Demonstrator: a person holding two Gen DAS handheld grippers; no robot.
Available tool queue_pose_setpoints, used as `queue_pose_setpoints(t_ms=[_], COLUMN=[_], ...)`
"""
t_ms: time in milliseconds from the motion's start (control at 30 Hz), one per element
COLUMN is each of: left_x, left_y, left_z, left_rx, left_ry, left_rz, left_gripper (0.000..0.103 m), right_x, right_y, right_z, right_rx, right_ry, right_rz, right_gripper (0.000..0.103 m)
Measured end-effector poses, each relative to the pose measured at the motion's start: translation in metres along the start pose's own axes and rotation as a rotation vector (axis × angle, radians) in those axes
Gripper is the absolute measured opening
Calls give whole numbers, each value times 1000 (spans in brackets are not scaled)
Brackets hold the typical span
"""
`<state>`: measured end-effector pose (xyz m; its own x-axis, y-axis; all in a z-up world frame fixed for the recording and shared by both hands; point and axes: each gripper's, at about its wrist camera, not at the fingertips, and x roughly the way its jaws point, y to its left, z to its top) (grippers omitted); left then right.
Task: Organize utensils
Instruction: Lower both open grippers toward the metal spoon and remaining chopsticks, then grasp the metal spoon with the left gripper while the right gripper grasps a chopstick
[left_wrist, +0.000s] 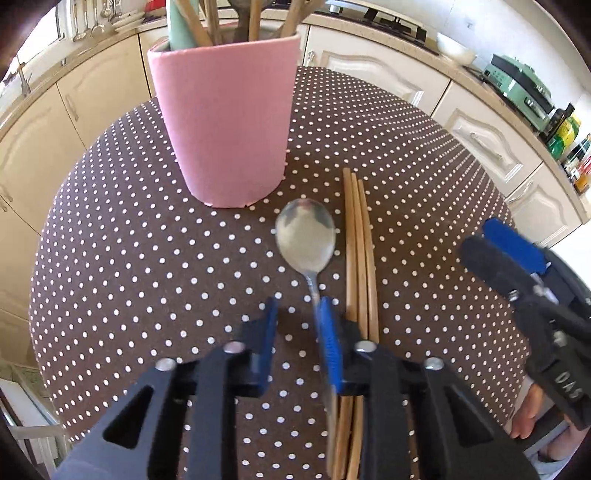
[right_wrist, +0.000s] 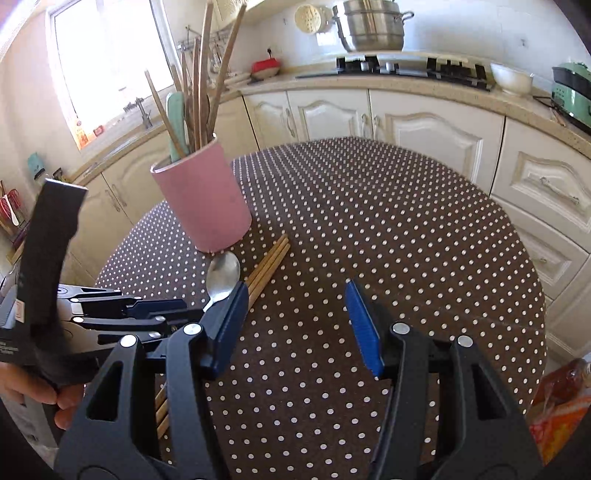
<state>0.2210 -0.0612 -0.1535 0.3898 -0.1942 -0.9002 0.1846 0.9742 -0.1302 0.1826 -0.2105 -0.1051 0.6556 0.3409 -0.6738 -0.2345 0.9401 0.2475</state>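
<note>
The left gripper (left_wrist: 297, 317) points steeply down at the polka-dot tablecloth (left_wrist: 147, 258), its two blue pads drawn close with a narrow gap between them. The metal spoon (left_wrist: 306, 236) lies bowl-up on the cloth, bowl toward twelve o'clock from the gripper and handle running back toward six. The handle passes right along the inner face of the right-hand pad (left_wrist: 328, 339); the left-hand pad stands just apart from it, so the jaws look nearly clenched but not yet pinching the spoon, though the blur there leaves contact uncertain.

Just beside the spoon, at about three o'clock from its bowl, three wooden chopsticks (left_wrist: 360, 251) lie side by side, their near ends running under the gripper's right finger. The pink utensil holder (left_wrist: 225, 118) stands upright at eleven o'clock from the spoon bowl, close to it, already filled with wooden sticks and a mint-green handle (right_wrist: 175, 110).

The right gripper (right_wrist: 297, 295) hovers over bare cloth with its jaws released, holding nothing. In its view the spoon and chopsticks sit at ten o'clock, beyond its left pad (right_wrist: 229, 325), and the left gripper reaches in from nine o'clock, a hand (right_wrist: 33, 391) wrapped round its grip.
</note>
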Motion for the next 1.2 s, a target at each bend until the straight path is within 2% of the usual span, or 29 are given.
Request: queue_pose_setpoints(t_ms=[33, 133, 367, 467, 600, 700, 867, 967, 1033, 1100, 1167, 1200], left_x=[0, -1, -9, -12, -19, -17, 0, 4, 5, 6, 7, 7], left_y=[3, 12, 41, 52, 63, 61, 31, 22, 20, 20, 22, 24], left_z=[0, -3, -15, -19, -23, -18, 13, 19, 21, 24, 26, 26], left_rx=[-14, -58, -113, -136, -144, -134, -81, -45, -42, -52, -72, -82], left_ry=[-1, -13, -16, -10, 1, 14, 55, 62, 60, 54, 48, 41], left_rz=[-27, -56, -57, -72, -74, -60, -13, 20, 31, 32, 17, 14], left_gripper=[7, 4, 3, 4, 5, 9, 17, 18, 9, 7, 6, 5], right_x=[3, 13, 39, 48, 49, 53, 70, 75, 77, 77, 82, 84], right_y=[2, 8, 33, 39, 41, 41, 41, 41, 38, 34, 36, 38], right_z=[0, -2, -9, -12, -13, -12, 4, 10, 12, 14, 17, 19], right_rx=[-1, -18, -74, -112, -141, -152, -159, -191, -209, -211, -230, -244], right_ry=[17, 73, 171, 203, 228, 267, 362, 415, 441, 467, 482, 486], right_rz=[-1, 5, -1, -52, -67, -72, -65, -61, -63, -62, -98, -110], right_gripper=[54, 54, 54, 54, 54, 54, 54, 51, 48, 46, 37, 36])
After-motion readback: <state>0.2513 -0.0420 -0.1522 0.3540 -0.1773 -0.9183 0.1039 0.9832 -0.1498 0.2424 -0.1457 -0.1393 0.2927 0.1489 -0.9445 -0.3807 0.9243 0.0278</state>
